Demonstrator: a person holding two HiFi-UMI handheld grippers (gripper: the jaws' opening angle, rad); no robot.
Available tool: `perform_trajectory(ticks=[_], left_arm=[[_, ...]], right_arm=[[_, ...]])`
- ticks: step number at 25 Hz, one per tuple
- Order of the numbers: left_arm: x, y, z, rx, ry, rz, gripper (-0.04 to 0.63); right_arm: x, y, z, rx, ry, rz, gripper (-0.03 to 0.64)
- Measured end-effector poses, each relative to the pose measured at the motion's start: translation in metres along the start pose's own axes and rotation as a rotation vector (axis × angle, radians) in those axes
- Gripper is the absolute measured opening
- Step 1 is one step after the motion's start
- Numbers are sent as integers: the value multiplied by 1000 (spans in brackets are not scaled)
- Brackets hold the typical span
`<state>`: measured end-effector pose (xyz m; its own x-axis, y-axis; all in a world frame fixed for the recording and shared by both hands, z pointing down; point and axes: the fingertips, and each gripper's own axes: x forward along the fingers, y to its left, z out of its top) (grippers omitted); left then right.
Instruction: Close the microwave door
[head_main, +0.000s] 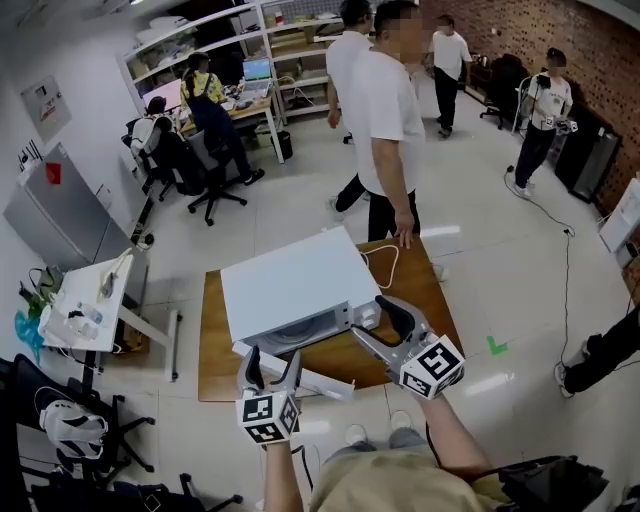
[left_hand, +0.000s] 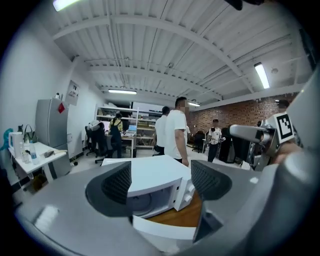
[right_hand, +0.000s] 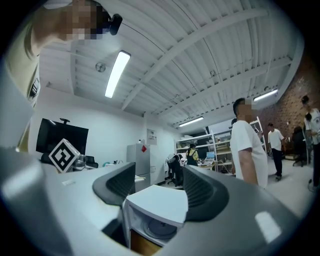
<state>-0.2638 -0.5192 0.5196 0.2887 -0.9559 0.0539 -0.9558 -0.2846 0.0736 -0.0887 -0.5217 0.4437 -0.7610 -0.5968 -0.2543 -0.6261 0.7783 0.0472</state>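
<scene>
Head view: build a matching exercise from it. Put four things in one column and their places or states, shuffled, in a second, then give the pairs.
Things
1. microwave door
2. left gripper
3. white cable
4. standing person's hand

Places or states
A. rests on the far edge of the table
B. jaws apart, nothing between them
C. stands open
D. lies looped on the table beside the microwave

Pairs: 1-C, 2-B, 3-D, 4-A

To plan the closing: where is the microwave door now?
In the head view the microwave door lies open in front of the microwave, just right of the left gripper.
</scene>
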Motion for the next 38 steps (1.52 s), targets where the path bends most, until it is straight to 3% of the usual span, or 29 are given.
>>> perform_trajectory(ticks=[8,13,15,17,26,38], left_arm=[[28,-3,-93,-158,195,37,377],[38,6,-156,-328,326,75,371],[42,7,-170,-392,339,85,370],[45,11,-174,-416,322,106,324],[45,6,-188,-389,310,139,302],[62,13,-190,-224,302,238,261]], right_arm=[[-10,-61,0,31,-34,-1,289],[-16,-83,5,43,-43,3,289],[-20,-95,9,53,-48,-9,288],[-22,-106,8,66,-56,-16,288],[-22,-112,3,63,-76,31,288],[-17,-115,4,61,-71,17,288]])
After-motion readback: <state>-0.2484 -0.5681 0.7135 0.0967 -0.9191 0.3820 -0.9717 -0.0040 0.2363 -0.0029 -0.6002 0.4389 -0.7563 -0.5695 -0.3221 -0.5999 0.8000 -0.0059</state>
